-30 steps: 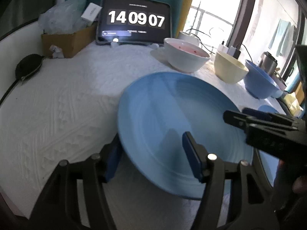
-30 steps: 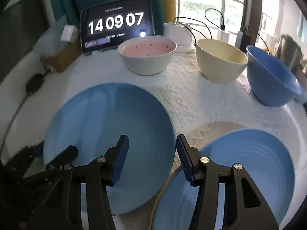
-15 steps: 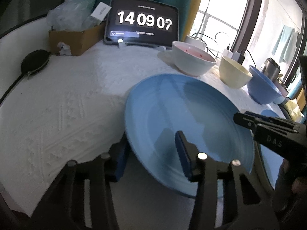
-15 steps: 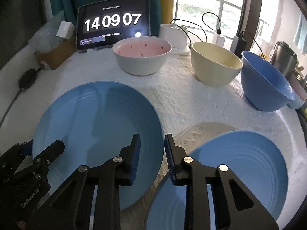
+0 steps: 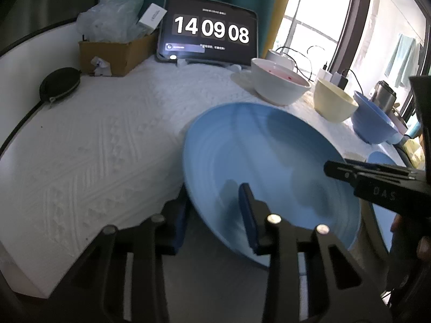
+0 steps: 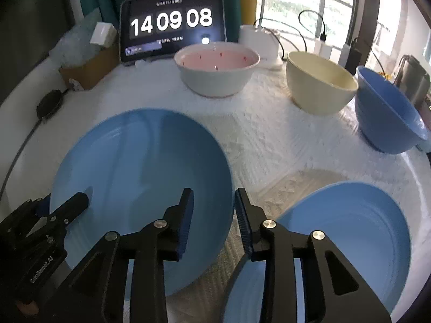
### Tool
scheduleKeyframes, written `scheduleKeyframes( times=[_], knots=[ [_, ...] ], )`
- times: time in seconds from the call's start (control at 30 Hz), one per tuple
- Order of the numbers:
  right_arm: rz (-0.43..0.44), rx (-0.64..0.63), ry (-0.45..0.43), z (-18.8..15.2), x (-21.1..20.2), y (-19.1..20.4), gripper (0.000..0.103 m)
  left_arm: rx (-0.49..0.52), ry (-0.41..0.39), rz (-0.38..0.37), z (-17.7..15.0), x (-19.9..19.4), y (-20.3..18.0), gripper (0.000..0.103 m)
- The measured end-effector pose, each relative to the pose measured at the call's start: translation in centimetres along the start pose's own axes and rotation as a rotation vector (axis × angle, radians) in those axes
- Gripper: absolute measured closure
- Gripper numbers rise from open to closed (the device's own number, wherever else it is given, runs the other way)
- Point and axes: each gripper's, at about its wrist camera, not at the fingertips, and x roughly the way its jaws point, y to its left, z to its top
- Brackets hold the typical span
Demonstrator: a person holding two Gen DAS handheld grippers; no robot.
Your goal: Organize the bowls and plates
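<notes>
A big round blue plate [image 5: 269,167] sits tilted over the white bumpy cloth [image 5: 102,140], with its near edge lifted up. It is smooth and shiny, with faint rings going around the inside. The left gripper [image 5: 215,212] has that plate's near rim between its two blue-padded fingers, one finger under the edge and one on top, so it is pinching the plate. The right gripper [image 6: 214,215] hangs just over the plate's right edge with a gap between its fingers, and it is holding nothing. A second blue plate [image 6: 350,231] of the same kind lies flat on the cloth just to the right, close to the first one. Farther back stand three bowls in a row: a white bowl [image 6: 216,72] that is pink inside with little red dots, a cream bowl [image 6: 320,83] and a blue bowl [image 6: 388,113] that leans a bit. Behind them a dark screen [image 6: 172,24] shows 14 09 08 in big white numbers. A brown box [image 5: 115,53] with clear bags sits at the back left.
</notes>
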Motion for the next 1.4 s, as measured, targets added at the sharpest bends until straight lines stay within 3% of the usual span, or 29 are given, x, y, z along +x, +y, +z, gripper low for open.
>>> scheduleKeyframes(
  times=[0.3, 0.7, 1.4],
  knots=[
    [-0.02, -0.005, -0.043, -0.2, -0.9, 0.2, 0.072, -0.024, -0.024, -0.039, -0.1, -0.5, 0.6, 0.069],
    [0.002, 0.021, -0.115, -0.2, -3.8, -0.8, 0.072, 0.018, -0.092, -0.045, 0.5, -2.9, -0.7, 0.069],
    [-0.009, 0.118, -0.187, -2.8, -8.6, -6.3, 0.072, 0.109, -0.084, -0.107, -0.1, -4.6, -7.1, 0.069]
  ],
)
